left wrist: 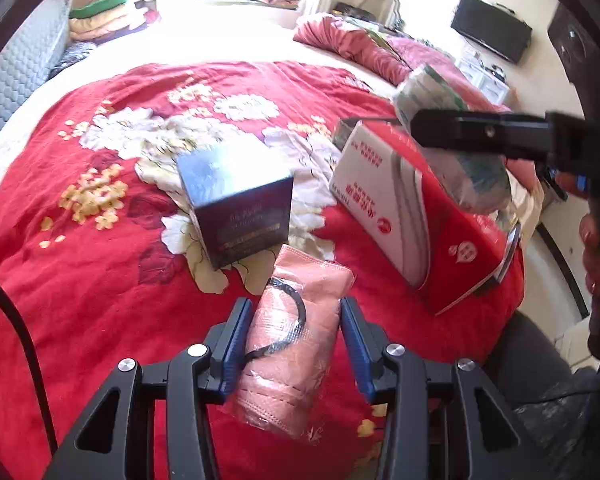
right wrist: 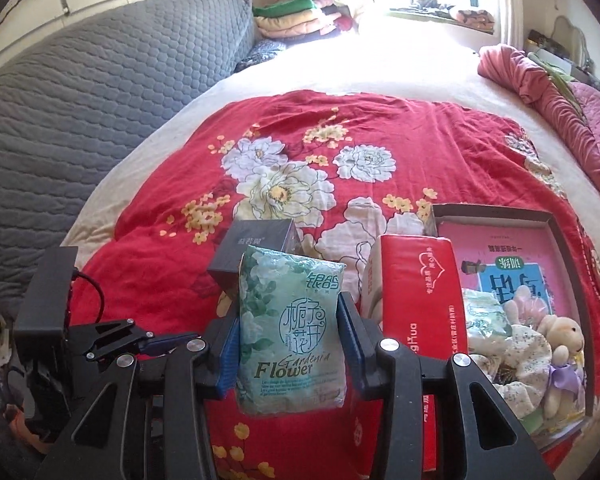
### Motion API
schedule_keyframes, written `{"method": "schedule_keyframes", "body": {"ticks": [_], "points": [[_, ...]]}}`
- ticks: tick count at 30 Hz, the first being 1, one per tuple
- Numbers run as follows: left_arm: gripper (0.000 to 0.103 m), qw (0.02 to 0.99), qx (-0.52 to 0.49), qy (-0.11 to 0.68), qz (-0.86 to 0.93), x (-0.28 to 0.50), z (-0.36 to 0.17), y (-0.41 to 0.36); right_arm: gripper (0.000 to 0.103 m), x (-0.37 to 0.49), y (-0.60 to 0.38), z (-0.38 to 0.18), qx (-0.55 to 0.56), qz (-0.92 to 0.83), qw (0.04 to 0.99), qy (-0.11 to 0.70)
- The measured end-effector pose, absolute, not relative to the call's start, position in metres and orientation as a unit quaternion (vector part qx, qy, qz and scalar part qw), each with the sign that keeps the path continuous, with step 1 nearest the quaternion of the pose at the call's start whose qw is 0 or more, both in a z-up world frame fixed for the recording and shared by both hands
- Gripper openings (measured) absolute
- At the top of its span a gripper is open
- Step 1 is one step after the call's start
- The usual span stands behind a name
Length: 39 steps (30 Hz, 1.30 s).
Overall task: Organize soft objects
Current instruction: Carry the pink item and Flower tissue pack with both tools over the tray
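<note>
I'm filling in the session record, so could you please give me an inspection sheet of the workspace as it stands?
Surface: bed with a red floral blanket, creased.
Job's things: pink mask pack and green tissue pack, both held; open cardboard tray holds a plush rabbit and a further green pack.
Clutter: dark box and red-and-white tissue box on the blanket.
Grippers: left gripper shut on the mask pack; right gripper shut on the tissue pack.
Cables: black cable at the left edge.
Surroundings: grey quilted headboard, folded bedding, bright window, pink quilt.
</note>
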State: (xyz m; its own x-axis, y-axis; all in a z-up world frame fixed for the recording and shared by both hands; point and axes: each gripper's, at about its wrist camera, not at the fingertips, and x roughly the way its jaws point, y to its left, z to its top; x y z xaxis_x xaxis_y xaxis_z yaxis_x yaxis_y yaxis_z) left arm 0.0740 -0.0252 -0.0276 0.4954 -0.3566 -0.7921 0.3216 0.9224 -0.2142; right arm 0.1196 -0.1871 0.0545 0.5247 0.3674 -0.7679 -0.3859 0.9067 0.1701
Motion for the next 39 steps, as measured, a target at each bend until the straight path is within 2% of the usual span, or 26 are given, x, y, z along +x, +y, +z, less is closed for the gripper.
{"method": "schedule_keyframes", "body": {"ticks": [11, 23, 33, 39], "points": [[0.045, 0.894, 0.006, 0.427, -0.133, 0.07, 0.041, -0.038, 0.045, 0.103, -0.216, 0.096, 0.022, 0.222, 0.894, 0.389], [0.045, 0.912, 0.053, 0.384, -0.132, 0.07, 0.103, -0.086, 0.045, 0.086, -0.275, 0.133, 0.067, 0.197, 0.917, 0.34], [0.045, 0.905, 0.06, 0.386, -0.17, 0.093, 0.111, -0.149, 0.045, 0.078, -0.351, 0.137, 0.091, 0.125, 0.937, 0.314], [0.045, 0.888, 0.063, 0.408, -0.202, 0.118, 0.092, -0.207, 0.045, 0.074, -0.408, 0.121, 0.096, 0.058, 0.941, 0.318]]}}
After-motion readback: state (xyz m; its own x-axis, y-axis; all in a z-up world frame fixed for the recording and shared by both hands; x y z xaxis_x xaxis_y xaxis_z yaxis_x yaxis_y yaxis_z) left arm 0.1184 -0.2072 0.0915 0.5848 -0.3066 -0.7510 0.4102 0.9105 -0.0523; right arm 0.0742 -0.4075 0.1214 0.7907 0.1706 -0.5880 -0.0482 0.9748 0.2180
